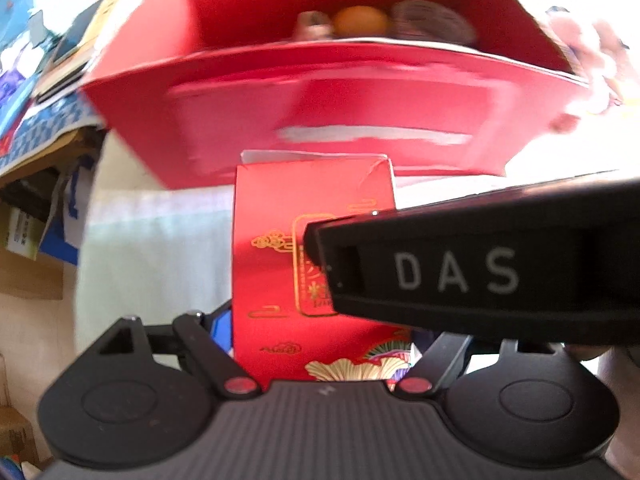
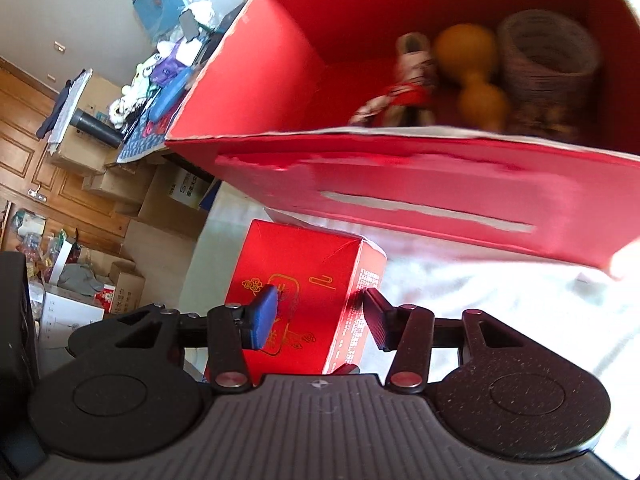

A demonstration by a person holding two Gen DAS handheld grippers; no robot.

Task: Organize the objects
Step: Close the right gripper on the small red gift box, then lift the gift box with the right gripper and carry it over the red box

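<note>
A small red box with gold ornaments [image 2: 304,280] stands upright in front of a large open red box [image 2: 400,184]. My right gripper [image 2: 320,320] is shut on the small box, blue pad on its front face and black pad on its side. In the left wrist view the same small box [image 1: 280,240] sits between the fingers of my left gripper [image 1: 320,336], whose blue pad touches its left edge. The right tool's black body marked DAS [image 1: 460,272] hides the other finger. Inside the large box [image 1: 320,112] lie an orange gourd [image 2: 468,64], a grey roll [image 2: 548,52] and a red-and-white figure [image 2: 408,80].
A white cloth [image 2: 480,300] covers the surface under the boxes. To the left are stacked cardboard boxes [image 2: 168,204], a wooden door [image 2: 24,128] and a cluttered table with a blue patterned cloth [image 2: 140,136]. The large box's near wall stands close behind the small box.
</note>
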